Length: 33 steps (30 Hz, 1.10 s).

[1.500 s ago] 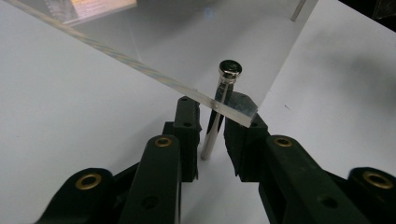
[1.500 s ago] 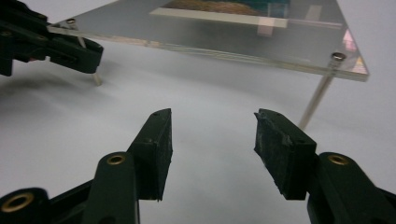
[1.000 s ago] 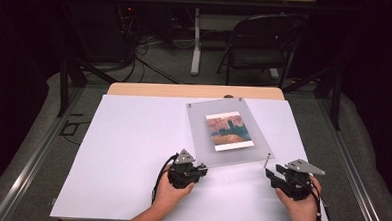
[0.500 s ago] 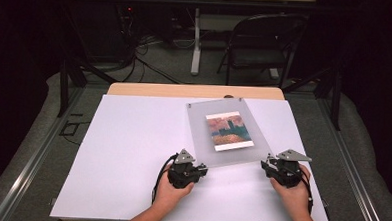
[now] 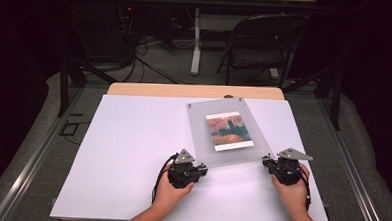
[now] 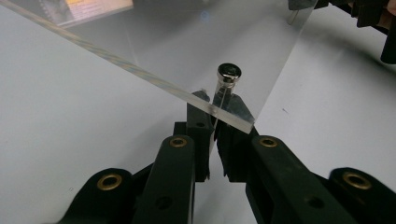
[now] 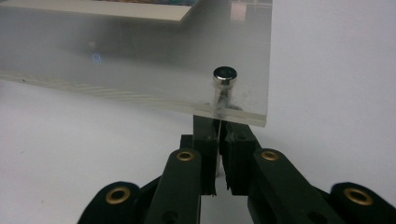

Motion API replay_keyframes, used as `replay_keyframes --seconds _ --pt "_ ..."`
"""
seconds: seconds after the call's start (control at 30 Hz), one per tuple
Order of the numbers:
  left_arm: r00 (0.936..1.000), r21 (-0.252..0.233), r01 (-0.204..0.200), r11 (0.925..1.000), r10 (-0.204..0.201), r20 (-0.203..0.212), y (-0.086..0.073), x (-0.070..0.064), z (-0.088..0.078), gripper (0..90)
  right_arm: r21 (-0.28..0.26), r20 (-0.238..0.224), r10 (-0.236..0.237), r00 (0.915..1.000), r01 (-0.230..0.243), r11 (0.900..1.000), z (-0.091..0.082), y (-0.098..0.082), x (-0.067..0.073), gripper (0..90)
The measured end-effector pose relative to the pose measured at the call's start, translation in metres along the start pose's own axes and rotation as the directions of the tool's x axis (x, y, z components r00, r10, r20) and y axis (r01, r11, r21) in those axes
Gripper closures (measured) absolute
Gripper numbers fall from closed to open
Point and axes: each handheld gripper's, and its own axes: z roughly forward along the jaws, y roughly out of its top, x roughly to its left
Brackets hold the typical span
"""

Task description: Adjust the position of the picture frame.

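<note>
A clear acrylic panel with a small painted picture under it lies on the white table at centre right. Silver-capped studs sit at its corners. My left gripper is at the panel's near left corner. In the left gripper view my left gripper has its jaws shut on the thin post below the stud cap. My right gripper is at the near right corner. My right gripper is likewise shut on the post under that corner's stud cap.
The white sheet covers the table, with a wooden strip bare at the far edge. Beyond the table stand a black folding chair and a table leg, with loose cables on the floor. Two more studs mark the panel's far corners.
My right gripper has moved left and forward from the table's right side onto the panel's near right corner. The left gripper and the panel have stayed in place.
</note>
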Motion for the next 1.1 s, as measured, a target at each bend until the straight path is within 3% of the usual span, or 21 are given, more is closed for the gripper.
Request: replay_keyframes --seconds 0.4,0.8,0.83,1.1 --pt "0.9999 0.004 0.011 0.9999 -0.011 -0.004 0.003 0.002 -0.005 84.2 -0.01 -0.002 0.004 1.0 -0.004 1.0 -0.003 0.004 0.002 85.5" --pt "0.9984 -0.03 0.044 0.9986 -0.045 -0.035 0.01 0.018 -0.035 85.0 -0.034 -0.086 -0.003 0.9963 0.0 0.999 -0.01 0.016 0.022 85.5" --pt "0.9968 -0.04 0.057 0.9976 -0.059 -0.055 0.011 0.021 -0.039 85.0 -0.038 -0.102 0.003 0.9948 -0.006 0.999 -0.01 0.018 0.027 85.5" --pt "0.9938 -0.051 0.073 0.996 -0.077 -0.08 0.016 0.034 -0.055 85.2 -0.043 -0.143 0.007 0.9898 -0.014 0.999 -0.009 0.028 0.041 85.5"
